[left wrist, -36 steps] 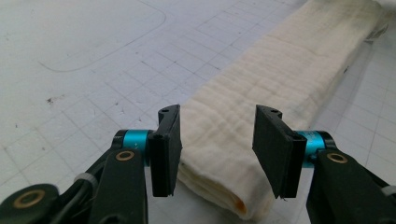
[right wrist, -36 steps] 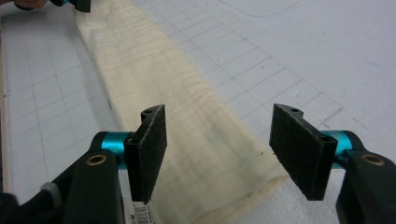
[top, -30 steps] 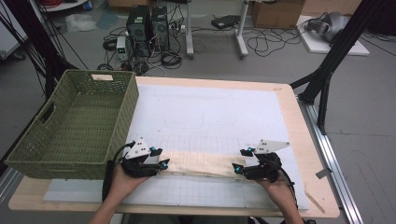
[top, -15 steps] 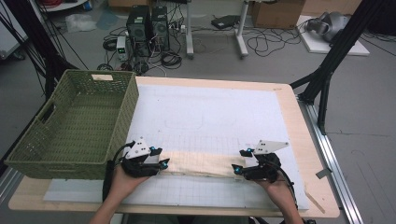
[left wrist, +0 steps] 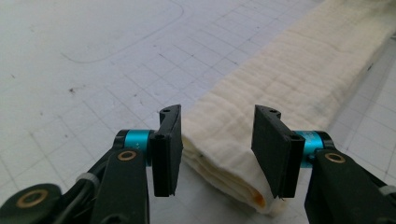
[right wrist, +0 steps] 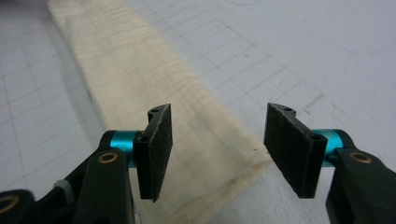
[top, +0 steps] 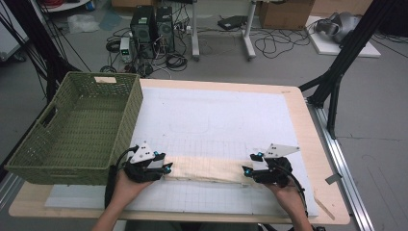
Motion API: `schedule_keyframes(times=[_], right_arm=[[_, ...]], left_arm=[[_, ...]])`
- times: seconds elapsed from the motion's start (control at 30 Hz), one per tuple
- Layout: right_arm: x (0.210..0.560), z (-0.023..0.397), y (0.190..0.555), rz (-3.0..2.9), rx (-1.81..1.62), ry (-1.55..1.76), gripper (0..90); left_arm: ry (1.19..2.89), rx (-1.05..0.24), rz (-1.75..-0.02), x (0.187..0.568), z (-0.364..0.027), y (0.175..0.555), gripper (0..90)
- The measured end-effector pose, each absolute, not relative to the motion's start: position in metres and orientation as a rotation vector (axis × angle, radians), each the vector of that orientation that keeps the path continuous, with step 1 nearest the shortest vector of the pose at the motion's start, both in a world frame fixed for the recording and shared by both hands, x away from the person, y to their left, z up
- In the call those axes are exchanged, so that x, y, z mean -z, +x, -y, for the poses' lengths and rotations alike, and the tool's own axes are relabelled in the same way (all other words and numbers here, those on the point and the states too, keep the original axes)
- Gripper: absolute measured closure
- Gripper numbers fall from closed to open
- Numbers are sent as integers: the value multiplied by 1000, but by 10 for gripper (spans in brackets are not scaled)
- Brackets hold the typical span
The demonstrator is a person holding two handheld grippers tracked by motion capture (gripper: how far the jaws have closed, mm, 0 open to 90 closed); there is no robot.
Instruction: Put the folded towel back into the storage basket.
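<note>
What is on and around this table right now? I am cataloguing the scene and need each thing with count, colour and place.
Folded cream muslin cloth: one, cream, a long strip across the near part of the mat, between the two grippers.
White gridded mat: one, white, covering most of the tabletop.
Light wooden table: one, pale wood, under the mat.
Green woven basket: one, olive green, on the table's left edge.
Black computer towers: two, black, on the floor beyond the table, among cables.
Left gripper: one, black with teal, jaws apart around the cloth's left end; they have just been closing.
Right gripper: one, black with teal, jaws apart over the cloth's right end; they have just been closing.
</note>
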State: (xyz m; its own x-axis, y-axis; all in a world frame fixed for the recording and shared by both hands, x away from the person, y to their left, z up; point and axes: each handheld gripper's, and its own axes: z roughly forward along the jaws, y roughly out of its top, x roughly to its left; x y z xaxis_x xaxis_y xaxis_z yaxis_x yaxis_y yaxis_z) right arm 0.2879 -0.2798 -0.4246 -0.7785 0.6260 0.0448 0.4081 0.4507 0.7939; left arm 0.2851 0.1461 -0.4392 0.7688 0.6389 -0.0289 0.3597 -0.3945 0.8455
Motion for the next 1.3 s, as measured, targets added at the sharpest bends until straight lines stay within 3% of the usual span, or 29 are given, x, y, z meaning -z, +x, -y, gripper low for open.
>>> schedule_keyframes(times=[0.37, 0.53, 0.8, 1.17, 1.3], right_arm=[[439, 284, 294, -2502, -1139, 1018, 459], [441, 285, 295, -2510, -1135, 1039, 452], [445, 286, 297, -2523, -1150, 1078, 457], [443, 281, 295, -2605, -1168, 1002, 720], [442, 280, 294, -2614, -1161, 987, 750]], left_arm=[[2079, -385, -819, 445, -143, 290, 526], [2085, -413, -864, 446, -143, 291, 445], [2090, -342, -895, 448, -143, 292, 479], [2090, -319, -866, 449, -141, 290, 609], [2094, -301, -838, 449, -140, 289, 711]])
